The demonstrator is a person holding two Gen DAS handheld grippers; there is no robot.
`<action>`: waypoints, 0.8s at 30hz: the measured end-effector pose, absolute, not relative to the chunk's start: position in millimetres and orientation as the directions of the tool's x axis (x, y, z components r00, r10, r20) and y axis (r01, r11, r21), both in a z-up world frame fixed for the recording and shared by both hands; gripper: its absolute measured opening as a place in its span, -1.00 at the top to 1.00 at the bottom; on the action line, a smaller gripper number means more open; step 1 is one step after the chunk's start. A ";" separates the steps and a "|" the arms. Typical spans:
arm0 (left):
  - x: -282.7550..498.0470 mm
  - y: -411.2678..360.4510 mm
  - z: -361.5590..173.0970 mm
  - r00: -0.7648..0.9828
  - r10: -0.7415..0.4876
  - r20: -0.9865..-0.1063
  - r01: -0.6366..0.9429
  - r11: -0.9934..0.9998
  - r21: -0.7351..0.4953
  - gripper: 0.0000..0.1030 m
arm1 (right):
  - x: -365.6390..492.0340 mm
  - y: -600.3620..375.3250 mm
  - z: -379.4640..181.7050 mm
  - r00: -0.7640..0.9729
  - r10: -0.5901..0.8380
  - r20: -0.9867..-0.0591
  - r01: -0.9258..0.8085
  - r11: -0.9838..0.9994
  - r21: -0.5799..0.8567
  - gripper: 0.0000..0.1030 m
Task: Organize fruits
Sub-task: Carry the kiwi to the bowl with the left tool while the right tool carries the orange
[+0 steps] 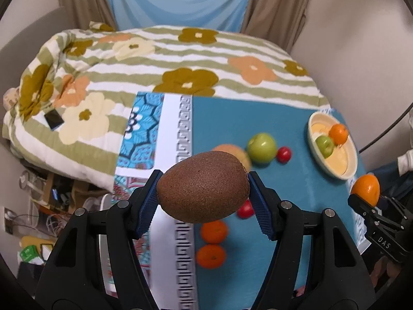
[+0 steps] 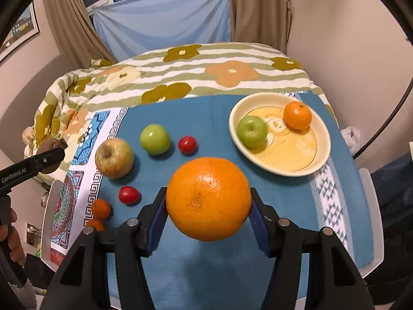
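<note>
**Q:** Kiwi position relative to the left gripper?

**A:** The brown kiwi (image 1: 203, 186) sits clamped between the blue pads of the left gripper (image 1: 204, 193), held up above the worktop (image 1: 296, 206), which is covered in a teal cloth.

**Q:** And the right gripper?

**A:** The right gripper (image 2: 207, 214) is clamped on a large orange (image 2: 208, 198), also lifted off the worktop, in front of the cream bowl (image 2: 320, 160).

**Q:** How many fruits lie loose?

**A:** Six on the cloth: one yellowish apple (image 2: 114, 157), one green apple (image 2: 155, 139), two small red fruits, one far (image 2: 187, 144) and one near (image 2: 128, 194), and two small tangerines, touching, at the left edge (image 2: 101, 208) (image 2: 95, 224).

**Q:** What is in the bowl?

**A:** Two fruits: one green apple (image 2: 251, 131) and one small orange (image 2: 297, 115), apart from each other. The bowl stands on the right side of the worktop, near the flowered bedspread (image 2: 180, 77).
</note>
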State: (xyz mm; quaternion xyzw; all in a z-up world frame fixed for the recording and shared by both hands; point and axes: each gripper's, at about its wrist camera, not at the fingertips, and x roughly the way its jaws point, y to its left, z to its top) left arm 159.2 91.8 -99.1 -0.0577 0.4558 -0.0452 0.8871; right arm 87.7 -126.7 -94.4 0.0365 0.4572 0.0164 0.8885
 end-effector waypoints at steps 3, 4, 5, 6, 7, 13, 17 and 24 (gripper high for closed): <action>157.4 69.0 -84.0 0.603 -0.122 -0.789 0.013 0.990 -0.144 -0.36 | 92.8 -151.8 -83.5 0.595 0.080 -0.800 -0.026 0.996 0.080 -0.07; 157.2 59.8 -79.0 0.609 -0.124 -0.784 0.010 0.989 -0.149 -0.36 | 94.6 -159.8 -80.4 0.597 0.085 -0.798 -0.034 0.996 0.081 -0.07; 157.4 52.8 -75.6 0.612 -0.128 -0.780 0.008 0.988 -0.155 -0.36 | 96.7 -168.0 -77.7 0.600 0.090 -0.795 -0.040 0.996 0.082 -0.07; 158.5 42.9 -71.7 0.616 -0.134 -0.776 0.008 0.986 -0.165 -0.36 | 99.9 -180.4 -74.1 0.602 0.096 -0.793 -0.047 0.995 0.084 -0.07; 159.6 33.9 -69.3 0.619 -0.140 -0.773 0.009 0.985 -0.171 -0.36 | 102.1 -188.4 -71.9 0.604 0.099 -0.791 -0.051 0.995 0.086 -0.07; 173.1 -34.8 -63.6 0.628 -0.165 -0.760 0.032 0.982 -0.186 -0.36 | 122.6 -245.6 -65.3 0.605 0.116 -0.788 -0.082 0.993 0.084 -0.07; 186.3 -82.7 -74.7 0.610 -0.189 -0.770 0.058 0.979 -0.194 -0.36 | 136.8 -278.5 -71.6 0.596 0.123 -0.794 -0.102 0.992 0.077 -0.07; 210.7 -156.9 -113.1 0.558 -0.200 -0.806 0.096 0.980 -0.176 -0.36 | 164.2 -323.1 -92.0 0.558 0.148 -0.816 -0.137 0.987 0.086 -0.06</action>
